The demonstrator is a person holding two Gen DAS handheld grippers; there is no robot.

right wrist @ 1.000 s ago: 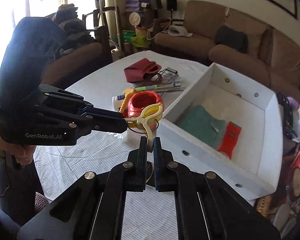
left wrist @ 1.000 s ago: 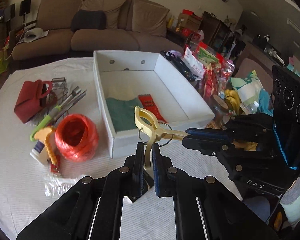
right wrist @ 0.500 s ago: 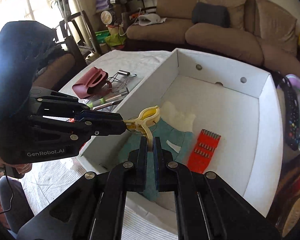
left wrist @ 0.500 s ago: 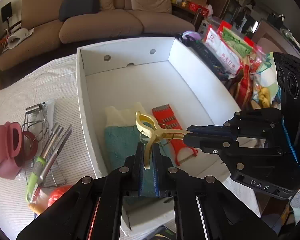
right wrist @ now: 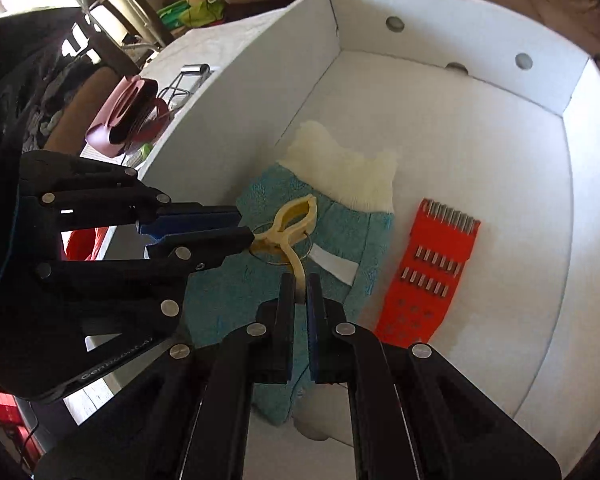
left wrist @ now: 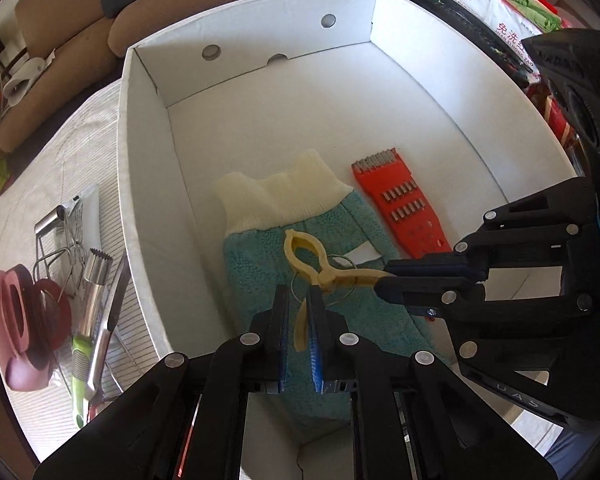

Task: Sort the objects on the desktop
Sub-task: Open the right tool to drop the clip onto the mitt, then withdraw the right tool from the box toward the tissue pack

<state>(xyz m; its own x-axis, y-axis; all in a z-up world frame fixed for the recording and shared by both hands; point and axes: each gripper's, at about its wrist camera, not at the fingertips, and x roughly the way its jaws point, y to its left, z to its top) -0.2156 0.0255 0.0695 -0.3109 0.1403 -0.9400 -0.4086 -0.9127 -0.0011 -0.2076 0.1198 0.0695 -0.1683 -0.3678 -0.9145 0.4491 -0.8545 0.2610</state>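
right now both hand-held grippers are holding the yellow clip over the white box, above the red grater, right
Not quite: the yellow clip hangs above the teal mitt, not the red grater, which lies beside the mitt. The rest holds: the left hand-held gripper and the right hand-held gripper each pinch one of its handles over the white box. The right wrist view shows it best.

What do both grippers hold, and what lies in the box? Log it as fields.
left gripper: shut on one handle of the yellow clip
right gripper: shut on the clip's other handle
clip position: over the teal mitt; contact cannot be told
white box contents: the mitt, with a red grater beside it
outside the box: maroon pouch and metal utensils
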